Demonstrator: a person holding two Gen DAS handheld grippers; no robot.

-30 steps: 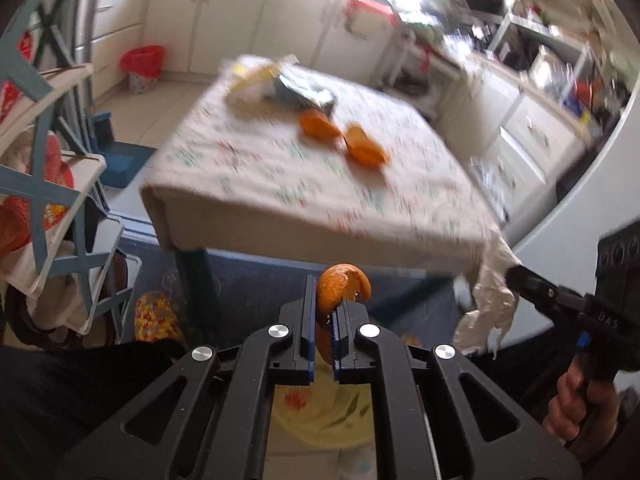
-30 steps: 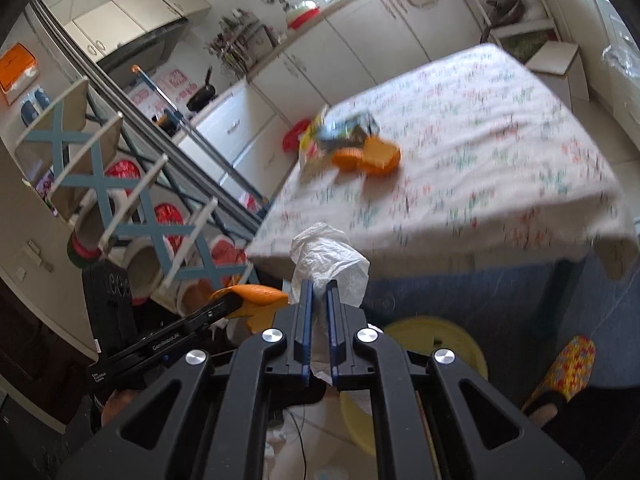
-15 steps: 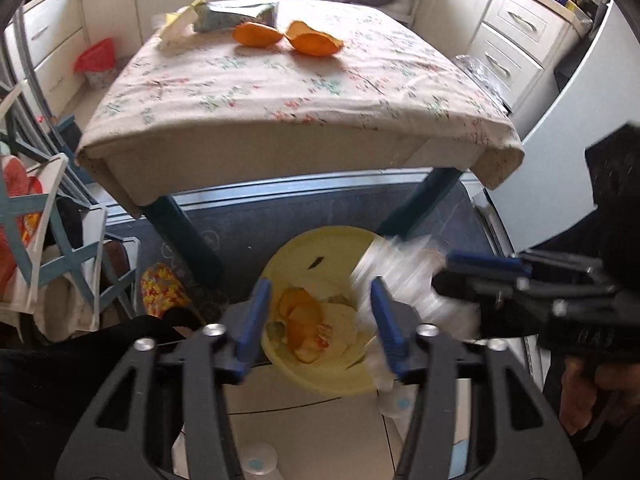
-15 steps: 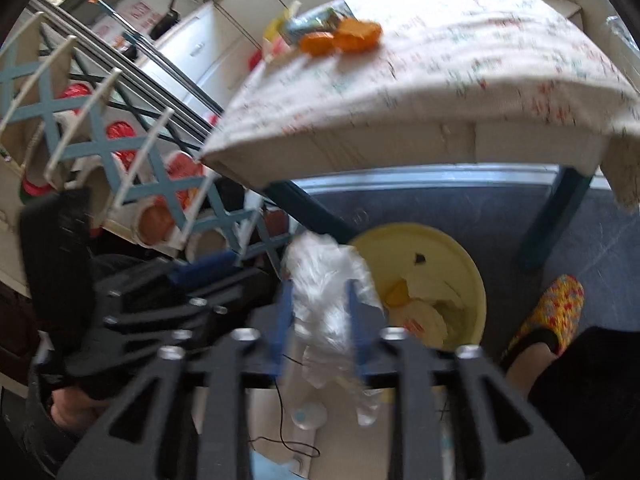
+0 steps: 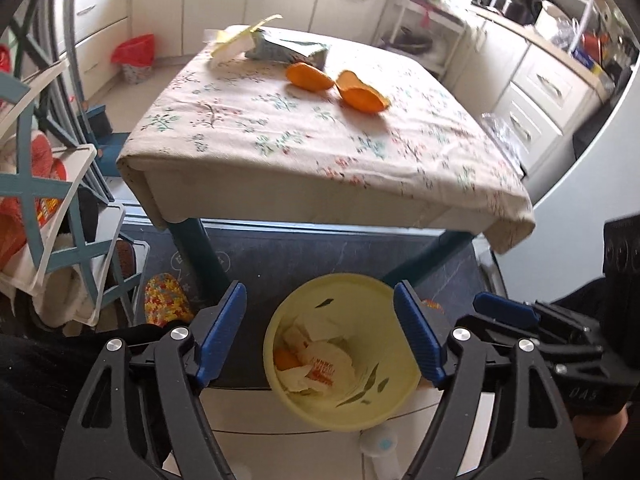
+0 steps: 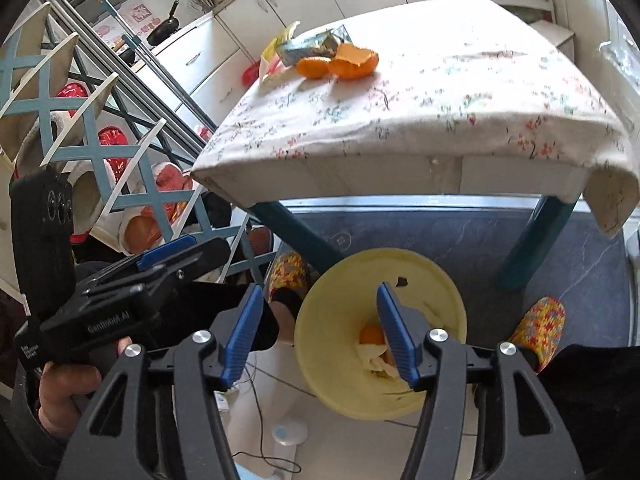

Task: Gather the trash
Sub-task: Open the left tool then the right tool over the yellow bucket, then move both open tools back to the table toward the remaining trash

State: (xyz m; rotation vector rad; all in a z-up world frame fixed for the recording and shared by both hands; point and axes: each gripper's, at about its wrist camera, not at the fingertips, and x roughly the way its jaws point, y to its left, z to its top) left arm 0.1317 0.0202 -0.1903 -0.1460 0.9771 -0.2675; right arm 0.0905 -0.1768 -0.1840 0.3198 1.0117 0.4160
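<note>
A yellow bin [image 5: 360, 412] stands on the floor in front of the table, holding orange peel [image 5: 285, 359], white tissue and a printed wrapper. My left gripper [image 5: 320, 334] hovers over it, jaws opening, nothing between them. My right gripper [image 6: 319, 336] hangs over the same bin [image 6: 332, 332], jaws also opening and empty; peel [image 6: 370, 334] and tissue lie below it. On the table remain two orange peels [image 5: 308, 76] [image 5: 362, 94], a blue-green wrapper [image 5: 288, 48] and a yellow-white packet [image 5: 236, 42]. Each view shows the other gripper beside it [image 5: 504, 308] [image 6: 180, 252].
The table [image 5: 280, 200] wears a floral cloth and has blue legs [image 5: 200, 256]. A blue-and-white rack [image 5: 48, 216] stands at the left. Patterned slippers [image 6: 540, 320] [image 5: 164, 300] flank the bin. A red bin [image 5: 134, 54] and white cabinets [image 5: 532, 96] line the back and right.
Both grippers went from shut to open. The orange peel left my left gripper and the white tissue left my right; both now lie in the yellow bin. Both views tilted downward.
</note>
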